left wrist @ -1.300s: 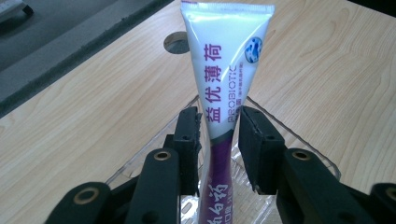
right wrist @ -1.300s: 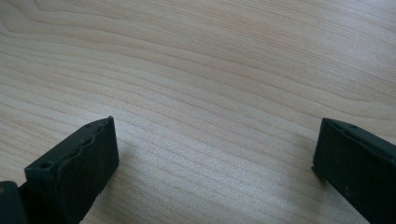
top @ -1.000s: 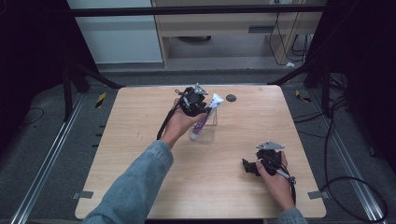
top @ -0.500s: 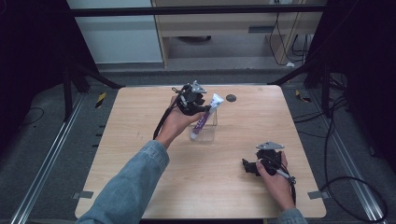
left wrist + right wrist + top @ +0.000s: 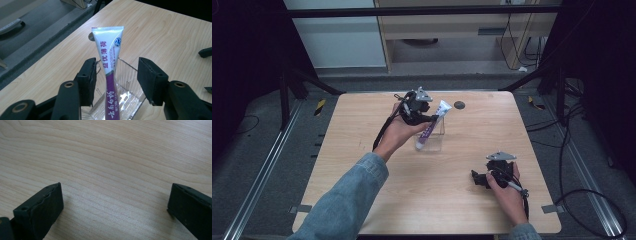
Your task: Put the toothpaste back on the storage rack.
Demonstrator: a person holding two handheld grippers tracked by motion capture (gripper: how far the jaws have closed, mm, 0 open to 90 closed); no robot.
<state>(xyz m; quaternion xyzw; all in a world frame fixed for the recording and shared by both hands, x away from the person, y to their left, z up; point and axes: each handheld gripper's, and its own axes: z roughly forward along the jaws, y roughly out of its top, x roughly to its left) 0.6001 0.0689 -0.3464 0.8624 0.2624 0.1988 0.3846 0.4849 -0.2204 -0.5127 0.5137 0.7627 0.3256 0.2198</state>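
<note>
Toothpaste tube (image 5: pixel 108 65), white above and purple below, stands tilted inside a clear plastic holder (image 5: pixel 125 92), lower end down in the holder, flat crimped end up and leaning away from the left gripper (image 5: pixel 116 77). Seen in the high view as a slanted tube (image 5: pixel 432 127) in the clear holder (image 5: pixel 436 140), on the far half of the wooden table (image 5: pixel 362 150).

Left gripper (image 5: pixel 418 111) sits just beside the holder, on its left in the high view, held in the left hand (image 5: pixel 399 134). Jaws parted to a middling gap, astride the tube: near-side jaw close against the tube's edge, possibly touching, other jaw clearly apart from it. No firm clamp visible; nothing lifted.

Right gripper (image 5: pixel 479 179) rests low over the table, well apart from the holder, toward the near right corner, in the right hand (image 5: pixel 507 192). Jaws spread wide in the right gripper view (image 5: pixel 115 205), bare wood grain between them, nothing held.

Small dark round disc (image 5: pixel 459 105) lies on the table just beyond the holder, near the far edge.
</note>
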